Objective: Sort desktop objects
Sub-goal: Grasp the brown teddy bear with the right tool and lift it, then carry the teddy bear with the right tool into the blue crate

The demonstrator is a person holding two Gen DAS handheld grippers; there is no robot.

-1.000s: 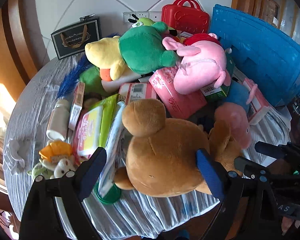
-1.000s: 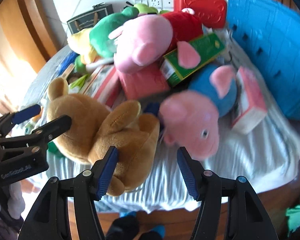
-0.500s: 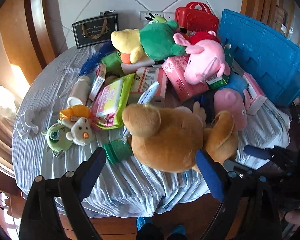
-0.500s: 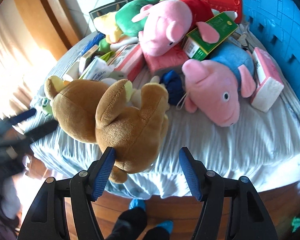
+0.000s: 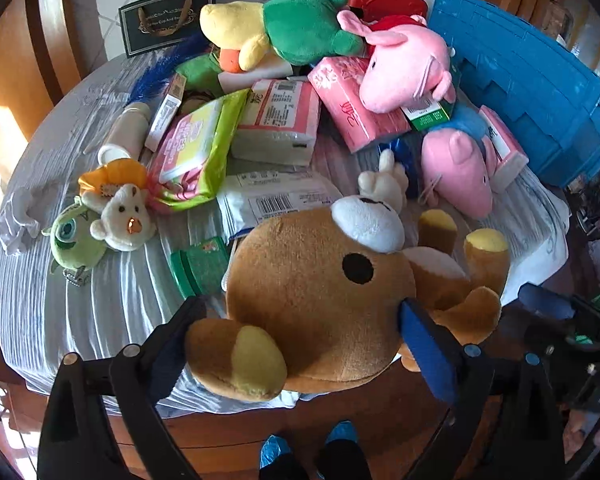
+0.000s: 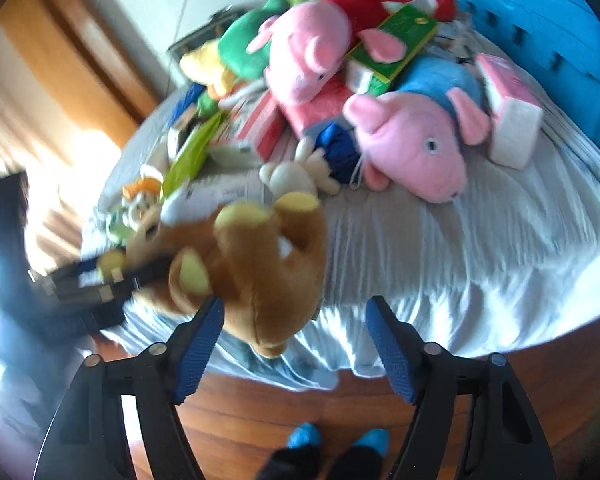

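We have the brown bear (image 5: 320, 304) at the near edge of the table (image 5: 112, 304), its head between the fingers of our left tongs (image 5: 300, 332). Those jaws are opening, standing about as wide as they go. Whether the pads press the plush we cannot tell; the right pad looks close against the cheek. The bear's long axis runs from its head at the left tongs away to the right, feet toward the blue crate (image 5: 540, 92). Our right tongs (image 6: 294, 344) are opening too, with only the bear's rump at their left pad and nothing gripped. The left hand is nearer, so in our judgement the lift toward the crate turns on it.
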